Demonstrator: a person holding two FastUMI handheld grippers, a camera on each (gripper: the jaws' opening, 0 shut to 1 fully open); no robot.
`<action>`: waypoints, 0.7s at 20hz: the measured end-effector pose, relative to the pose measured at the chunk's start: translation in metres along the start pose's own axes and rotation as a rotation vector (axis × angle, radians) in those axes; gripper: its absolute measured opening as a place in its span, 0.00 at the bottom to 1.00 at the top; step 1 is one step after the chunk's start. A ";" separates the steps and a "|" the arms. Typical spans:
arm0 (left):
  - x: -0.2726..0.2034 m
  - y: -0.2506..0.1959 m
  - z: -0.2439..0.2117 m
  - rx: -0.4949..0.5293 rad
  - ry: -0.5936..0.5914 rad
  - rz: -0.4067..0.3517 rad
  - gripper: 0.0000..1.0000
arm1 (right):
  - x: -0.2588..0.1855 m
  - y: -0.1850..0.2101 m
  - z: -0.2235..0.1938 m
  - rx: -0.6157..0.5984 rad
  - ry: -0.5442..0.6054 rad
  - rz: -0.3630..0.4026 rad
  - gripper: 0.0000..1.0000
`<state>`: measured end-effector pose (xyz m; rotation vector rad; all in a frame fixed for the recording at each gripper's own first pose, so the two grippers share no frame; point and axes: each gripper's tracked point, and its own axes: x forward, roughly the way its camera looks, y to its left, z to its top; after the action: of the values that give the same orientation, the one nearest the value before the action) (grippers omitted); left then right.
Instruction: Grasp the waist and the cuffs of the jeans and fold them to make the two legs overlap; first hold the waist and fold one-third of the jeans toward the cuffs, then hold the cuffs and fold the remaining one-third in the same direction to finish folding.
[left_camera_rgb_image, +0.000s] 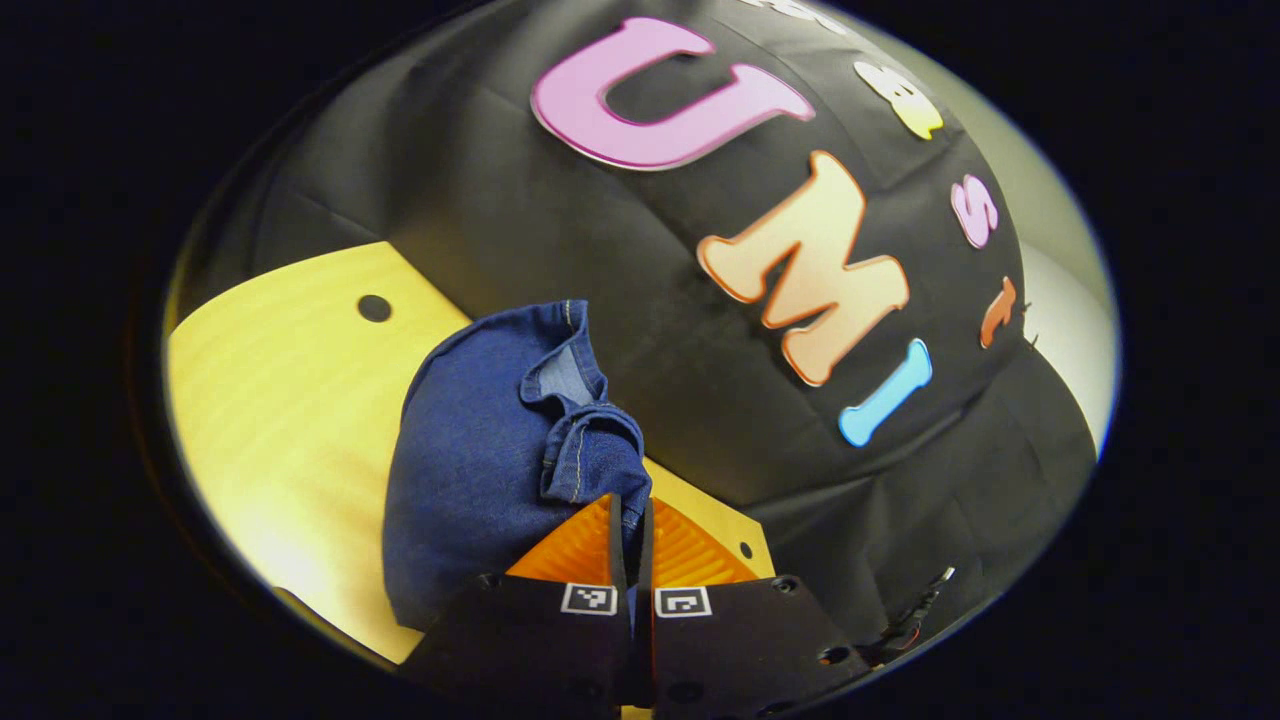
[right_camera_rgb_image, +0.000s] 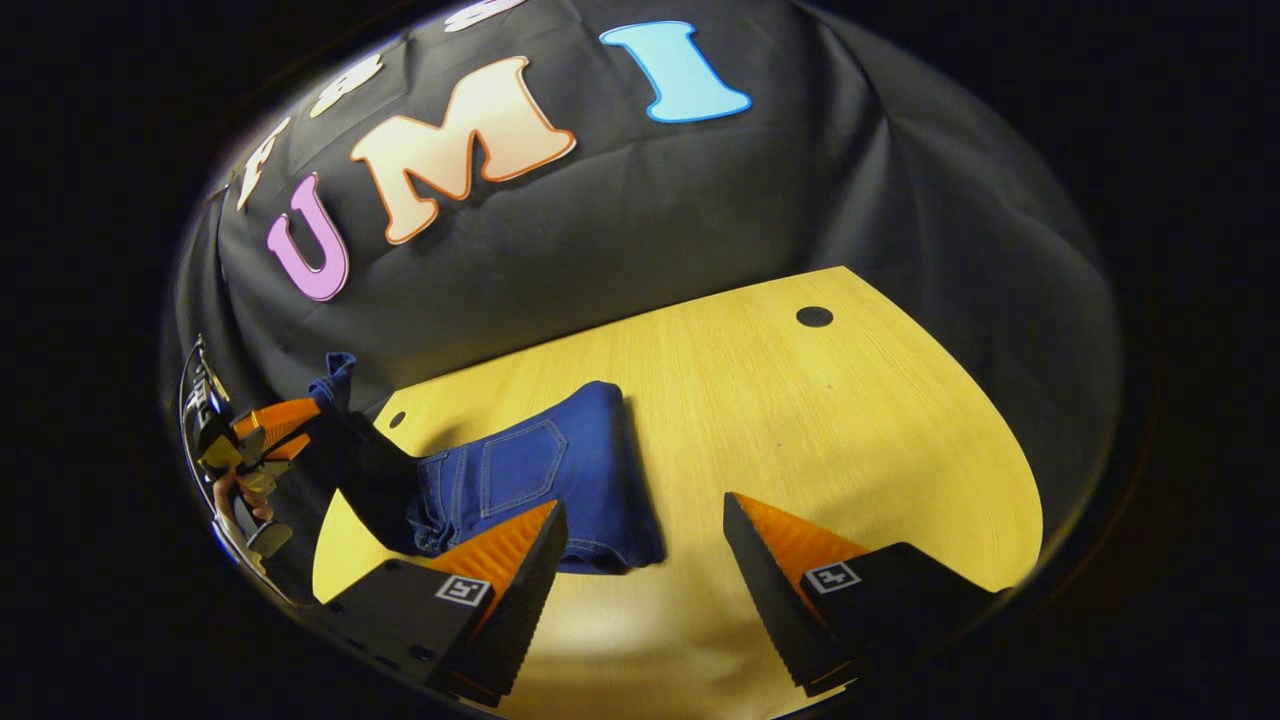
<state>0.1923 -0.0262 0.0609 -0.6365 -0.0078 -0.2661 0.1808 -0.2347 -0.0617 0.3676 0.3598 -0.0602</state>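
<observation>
The left hand-held gripper (left_camera_rgb_image: 632, 520) is pinching a bunched corner of the soft, floppy jeans (left_camera_rgb_image: 480, 470), which are lying on the table (right_camera_rgb_image: 800, 420). The right hand-held gripper (right_camera_rgb_image: 645, 540) is hanging spread wide just beside the jeans; hems probably make the firmest hold.

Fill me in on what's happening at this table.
A person is folding jeans on a wooden table with two handheld grippers. The left gripper is shut on a bunched end of the denim, lifted off the table. The right gripper hangs open above the table, beside the folded part, holding nothing.
</observation>
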 end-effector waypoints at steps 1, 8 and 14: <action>0.006 -0.010 -0.007 0.019 0.011 -0.005 0.00 | 0.000 -0.008 0.002 -0.001 -0.001 0.002 0.98; 0.045 -0.065 -0.083 0.139 0.112 -0.012 0.00 | -0.004 -0.057 0.016 0.013 0.000 0.047 0.97; 0.039 -0.047 -0.195 0.297 0.258 0.081 0.00 | -0.001 -0.066 0.018 0.010 0.007 0.090 0.97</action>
<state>0.2042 -0.1865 -0.0649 -0.3030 0.2221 -0.2605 0.1773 -0.3030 -0.0686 0.3932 0.3495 0.0278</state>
